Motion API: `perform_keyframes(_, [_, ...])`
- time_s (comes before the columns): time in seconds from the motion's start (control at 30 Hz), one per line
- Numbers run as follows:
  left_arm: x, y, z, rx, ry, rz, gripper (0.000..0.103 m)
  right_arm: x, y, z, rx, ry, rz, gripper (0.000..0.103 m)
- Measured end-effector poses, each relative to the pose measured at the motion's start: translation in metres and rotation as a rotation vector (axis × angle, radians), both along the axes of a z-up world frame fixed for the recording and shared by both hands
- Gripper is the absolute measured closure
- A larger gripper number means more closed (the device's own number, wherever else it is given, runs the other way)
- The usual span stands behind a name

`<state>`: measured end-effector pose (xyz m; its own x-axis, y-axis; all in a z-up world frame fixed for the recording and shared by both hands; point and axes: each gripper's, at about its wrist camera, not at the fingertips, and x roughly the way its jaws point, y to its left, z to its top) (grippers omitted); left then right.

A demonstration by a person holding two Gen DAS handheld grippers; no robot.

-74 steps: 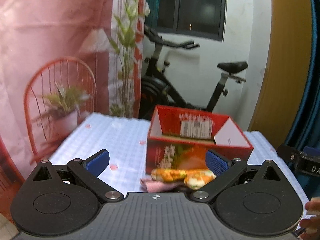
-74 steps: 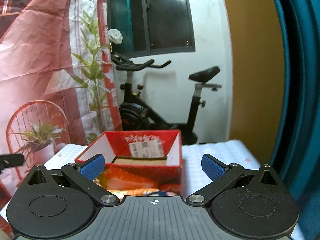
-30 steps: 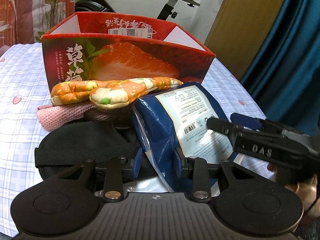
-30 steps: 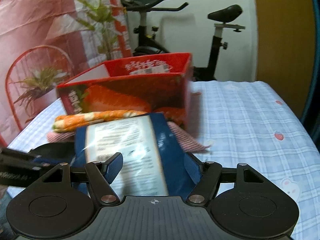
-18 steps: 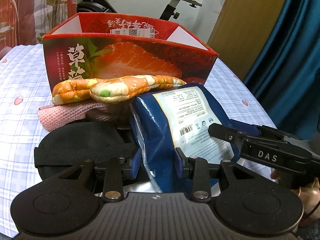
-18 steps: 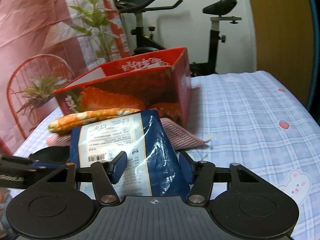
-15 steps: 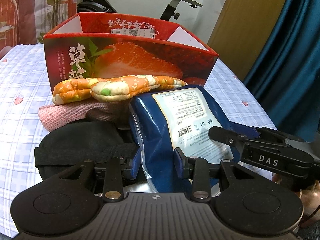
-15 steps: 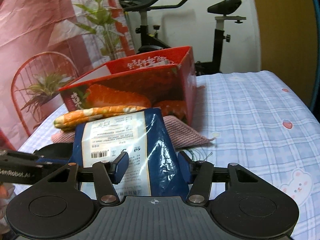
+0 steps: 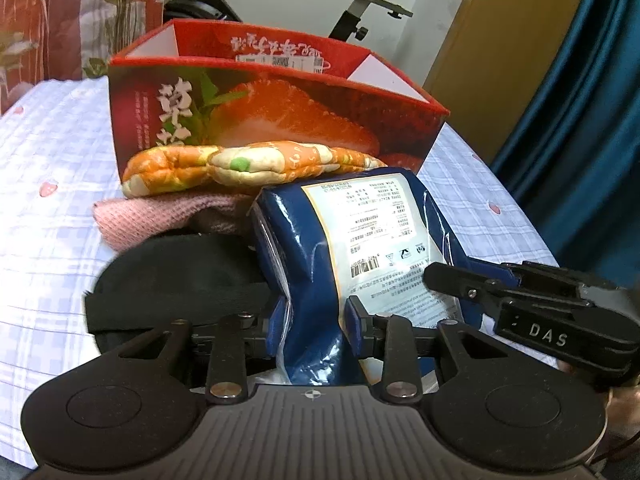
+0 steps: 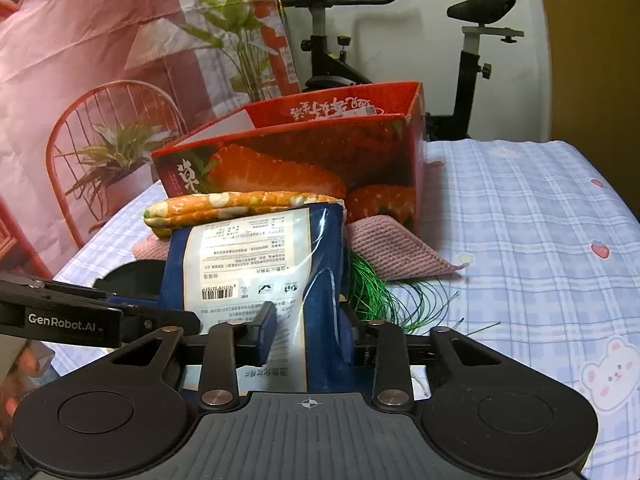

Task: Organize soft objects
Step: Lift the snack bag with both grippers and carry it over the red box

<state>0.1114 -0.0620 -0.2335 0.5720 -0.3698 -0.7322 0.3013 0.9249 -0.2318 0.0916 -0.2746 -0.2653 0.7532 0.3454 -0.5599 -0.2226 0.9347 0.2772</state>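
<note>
Both grippers pinch the same blue plastic package (image 9: 360, 248), the left gripper (image 9: 316, 320) on its near left edge and the right gripper (image 10: 308, 332), whose jaws have just been closing, squeezing its near right edge, probably because a limp, slippery bag sags if lifted from one side only. The package lies on the table's checked cloth (image 10: 540, 220), in front of the open red strawberry box (image 9: 280, 100), resting against a black pouch (image 9: 172, 272), a pink knitted cloth (image 9: 160, 216) and an orange quilted mitt (image 9: 240, 164). That box is likely where these soft things belong.
</note>
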Motion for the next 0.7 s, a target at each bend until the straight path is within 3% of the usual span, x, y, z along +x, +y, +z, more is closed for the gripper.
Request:
perform_keyframes(0.1, [-0.005, 0.003, 0.007, 0.014, -0.029, 0.000, 0.071, -0.004, 0.004, 0.009, -0.007, -0.016, 0.019, 0.082])
perform_keyframes(0.43, [-0.012, 0.029, 0.047, -0.048, -0.144, 0.015, 0.071, -0.018, 0.022, 0.063, -0.061, -0.142, 0.089, 0.083])
perform_keyframes(0.7, [0.017, 0.053, 0.090, -0.126, -0.220, 0.011, 0.071, 0.001, 0.038, 0.115, -0.142, -0.252, 0.176, 0.083])
